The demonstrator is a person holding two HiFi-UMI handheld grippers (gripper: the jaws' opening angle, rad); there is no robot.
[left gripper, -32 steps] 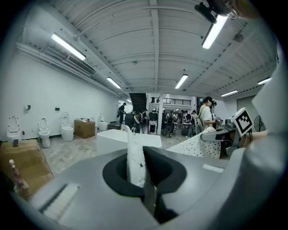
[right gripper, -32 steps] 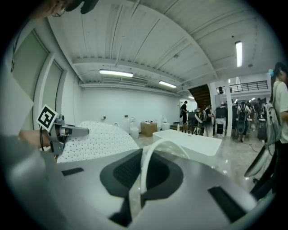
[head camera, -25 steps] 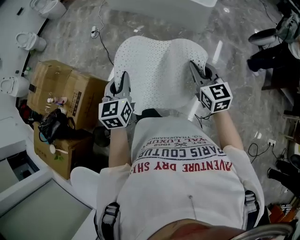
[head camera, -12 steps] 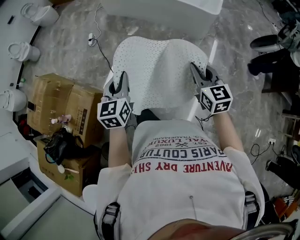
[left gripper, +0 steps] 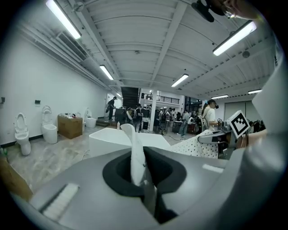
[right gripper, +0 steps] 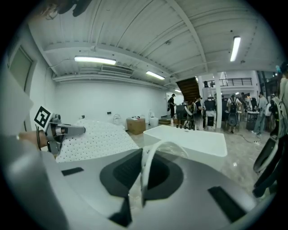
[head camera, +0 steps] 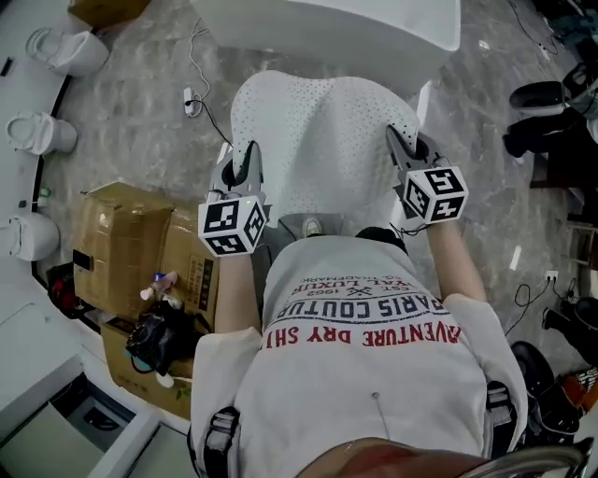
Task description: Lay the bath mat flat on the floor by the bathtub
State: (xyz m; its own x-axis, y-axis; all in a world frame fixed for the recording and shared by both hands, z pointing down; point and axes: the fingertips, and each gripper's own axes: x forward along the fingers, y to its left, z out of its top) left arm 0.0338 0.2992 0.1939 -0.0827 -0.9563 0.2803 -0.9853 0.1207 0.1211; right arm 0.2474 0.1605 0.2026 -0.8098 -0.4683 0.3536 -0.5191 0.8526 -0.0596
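Both pairs of jaws are clamped shut on the mat; the left gripper pinches its left edge, where a thin white fold stands up between the jaws in the left gripper view; the right gripper pinches the right edge, with a curl of the same white sheet caught between its jaws in the right gripper view. The two grips sit on opposite sides, well apart, most likely to keep the perforated sheet spread wide so it can go down flat rather than bunched; between them the middle dips slightly. The mat is held out in front of the person, above the marble floor, its far end reaching toward the tub at the top of the head view; whether that far end touches the floor cannot be told, and the near part looks clear of it, a shoe showing just beneath. Both forearms stretch forward from the body, roughly parallel and about level with each other; the grippers point ahead and a little downward, marker cubes turned up to the head camera. Boxes stand to the person's left, near a row of toilets; laying the mat down appears not yet done.
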